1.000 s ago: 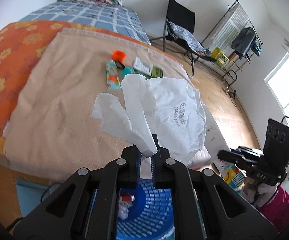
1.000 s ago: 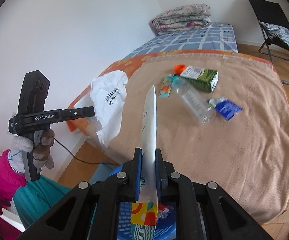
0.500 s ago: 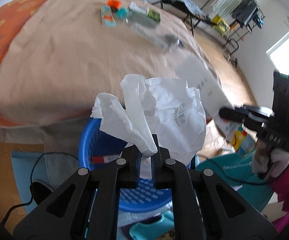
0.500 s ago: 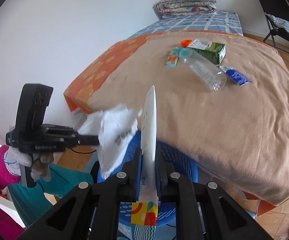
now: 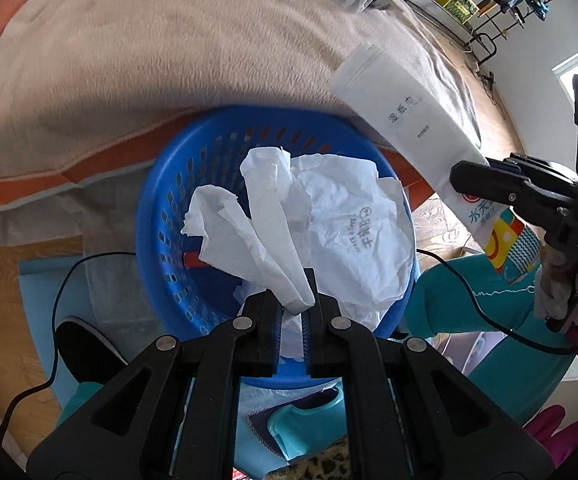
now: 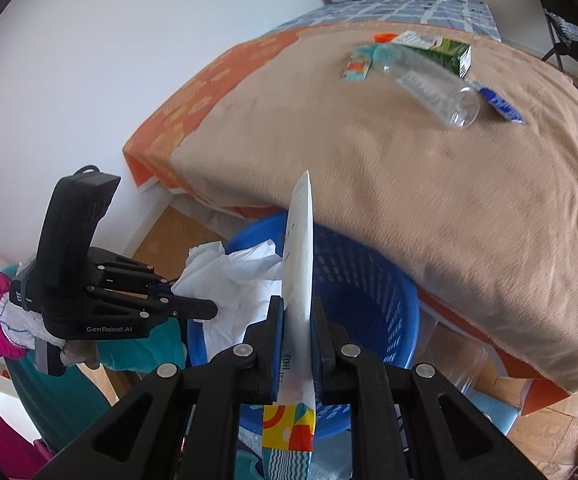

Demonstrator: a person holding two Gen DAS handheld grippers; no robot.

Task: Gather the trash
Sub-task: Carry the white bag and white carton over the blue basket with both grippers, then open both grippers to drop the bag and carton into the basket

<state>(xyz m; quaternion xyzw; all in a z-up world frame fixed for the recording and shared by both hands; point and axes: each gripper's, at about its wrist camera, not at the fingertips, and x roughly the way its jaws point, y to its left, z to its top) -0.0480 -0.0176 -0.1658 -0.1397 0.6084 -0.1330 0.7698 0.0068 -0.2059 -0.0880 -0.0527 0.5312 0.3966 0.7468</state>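
Note:
My left gripper [image 5: 292,306] is shut on a crumpled white plastic bag [image 5: 329,220] and holds it right over the blue slotted basket [image 5: 161,216] on the floor beside the bed. My right gripper [image 6: 296,320] is shut on a flat white packet with a coloured end [image 6: 299,256], held edge-on above the same basket [image 6: 369,292]. In the left wrist view that packet [image 5: 409,116] hangs over the basket's right rim. The left gripper and its bag [image 6: 233,280] show at the left of the right wrist view.
On the beige bed cover [image 6: 429,168] lie a clear plastic bottle [image 6: 433,88], a green carton [image 6: 437,50], a blue wrapper [image 6: 501,104], a small colourful packet [image 6: 356,68] and an orange cap [image 6: 385,36]. A black cable [image 5: 65,280] and a dark shoe [image 5: 85,352] lie by the basket.
Both grippers have come down from over the bed to above the basket, each still holding its item. The bag and packet now hang over the basket's opening.

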